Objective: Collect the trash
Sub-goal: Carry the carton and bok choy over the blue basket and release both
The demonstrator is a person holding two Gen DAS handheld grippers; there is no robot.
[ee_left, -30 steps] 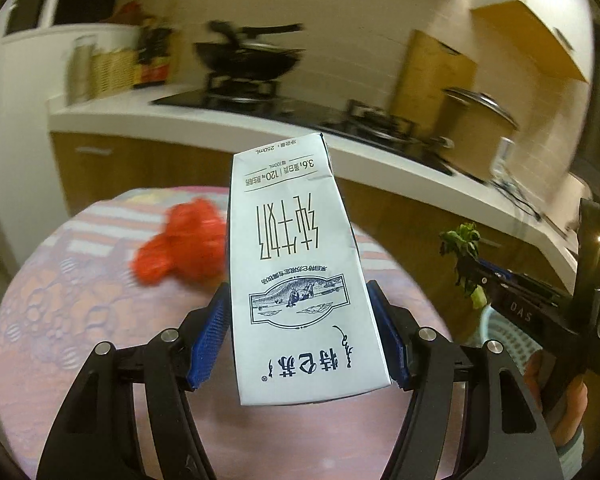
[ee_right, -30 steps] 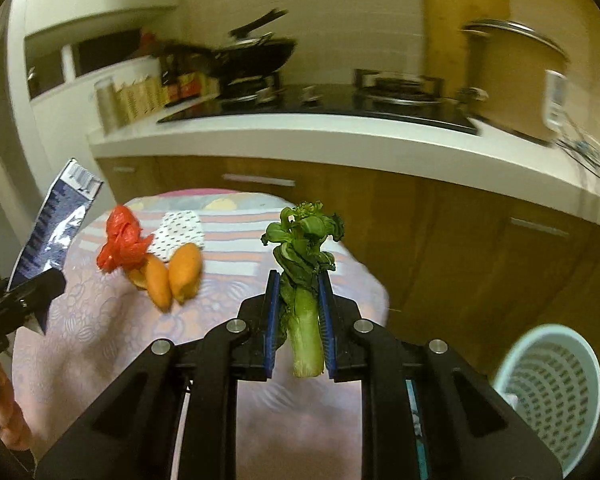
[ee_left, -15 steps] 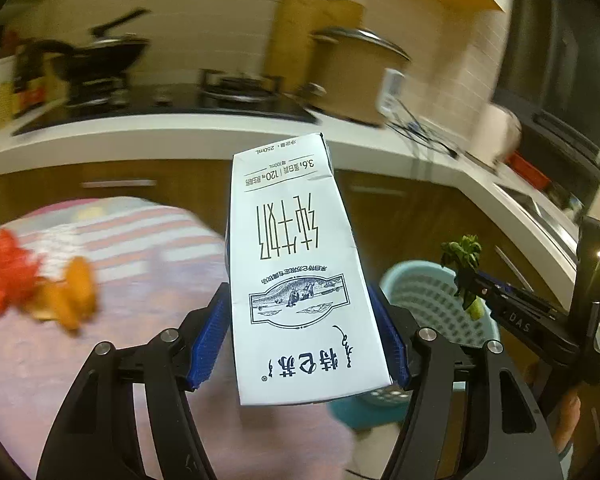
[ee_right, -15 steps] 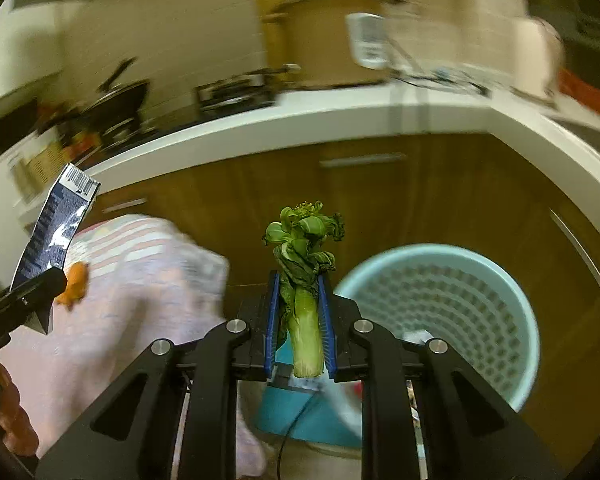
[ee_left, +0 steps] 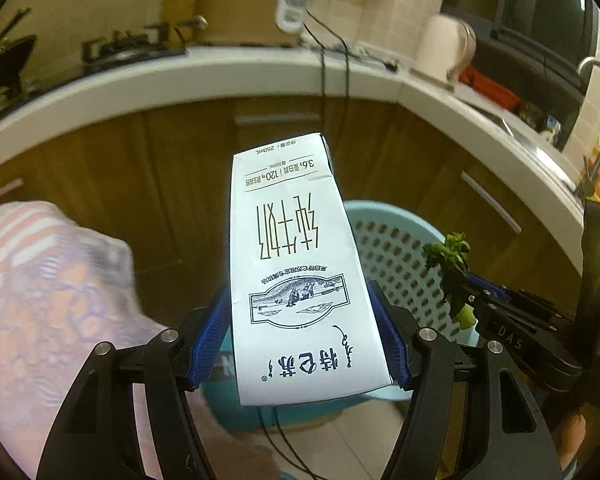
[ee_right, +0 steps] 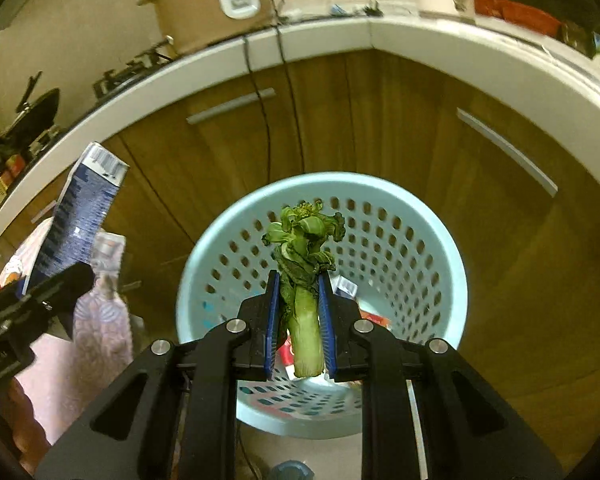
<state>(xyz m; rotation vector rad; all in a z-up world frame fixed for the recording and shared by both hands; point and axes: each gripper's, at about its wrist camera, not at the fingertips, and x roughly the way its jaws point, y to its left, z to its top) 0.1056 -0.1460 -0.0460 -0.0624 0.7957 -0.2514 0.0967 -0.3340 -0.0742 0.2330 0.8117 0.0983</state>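
Two items: a milk carton (ee_left: 296, 272) and a wilted green vegetable stalk (ee_right: 305, 280), both carried above a pale blue perforated basket (ee_right: 440, 240) on the kitchen floor.
Carton: pinched at its lower half by the left gripper (ee_left: 298, 344), blue pads flat against both sides, print upside down, top pointing away.
Stalk: clamped upright in the right gripper (ee_right: 300, 316), thick stem between the pads, leaves above them, directly over the basket's mouth.
Basket: some wrappers already at the bottom; cabinet doors behind, cloth-covered worktop (ee_left: 40, 280) to the left.
Risk: the carton appears nearer the rim's left edge than the centre, so an early release could bounce it onto the floor; limp leaves might cling to a pad.
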